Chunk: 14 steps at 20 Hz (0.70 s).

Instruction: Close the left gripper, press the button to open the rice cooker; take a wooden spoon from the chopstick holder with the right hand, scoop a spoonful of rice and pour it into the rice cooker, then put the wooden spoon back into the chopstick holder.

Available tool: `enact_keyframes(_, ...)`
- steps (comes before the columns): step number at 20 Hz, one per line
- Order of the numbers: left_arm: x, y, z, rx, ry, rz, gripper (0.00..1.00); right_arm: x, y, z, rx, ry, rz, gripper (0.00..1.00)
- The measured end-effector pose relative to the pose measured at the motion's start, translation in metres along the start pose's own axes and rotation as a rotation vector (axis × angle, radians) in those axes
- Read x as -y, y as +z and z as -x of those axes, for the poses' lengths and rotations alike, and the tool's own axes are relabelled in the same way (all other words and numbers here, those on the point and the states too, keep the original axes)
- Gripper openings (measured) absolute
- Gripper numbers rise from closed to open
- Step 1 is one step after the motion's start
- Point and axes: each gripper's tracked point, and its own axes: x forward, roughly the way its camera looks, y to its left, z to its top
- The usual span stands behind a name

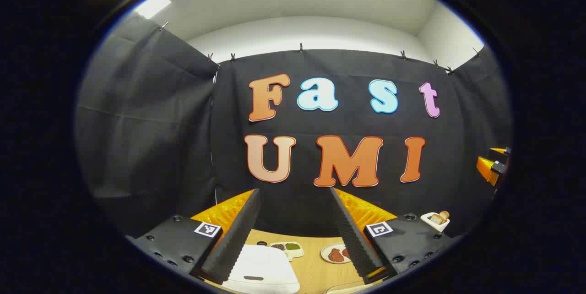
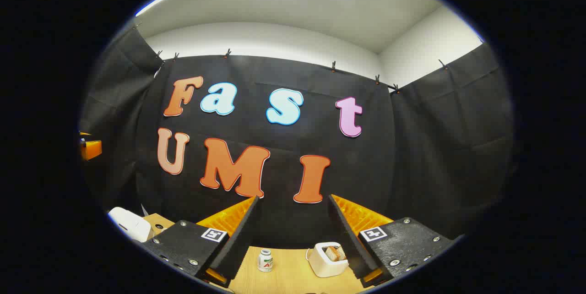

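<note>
The rice cooker, white with a dark slot-like button on its lid, sits low in the left gripper view, at the bottom centre-left, partly behind the left finger of the left gripper. That gripper's fingers stand wide apart with nothing between them. Beyond the cooker on the wooden counter lie a small white tray with dark and green fillings and a round plate with reddish pieces. At the lower right of that view a white toaster holds bread slices, and an orange and black piece of the other gripper shows at the right edge.

In the right gripper view, the right gripper points at the black cloth wall, its fingers likewise spread and holding nothing. Between them, at the bottom centre, a small white bottle stands upright on the counter, with the toaster just right of it. The cooker shows as a white rounded shape at the lower left edge.
</note>
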Motion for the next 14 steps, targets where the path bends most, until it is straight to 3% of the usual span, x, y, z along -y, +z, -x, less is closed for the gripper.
enact_keyframes(14, 0.006, 0.016, 0.018, 0.012, 0.032, -0.013, 1.0, -0.006, -0.015, 0.001, -0.021, 0.094, -0.05, 0.9)
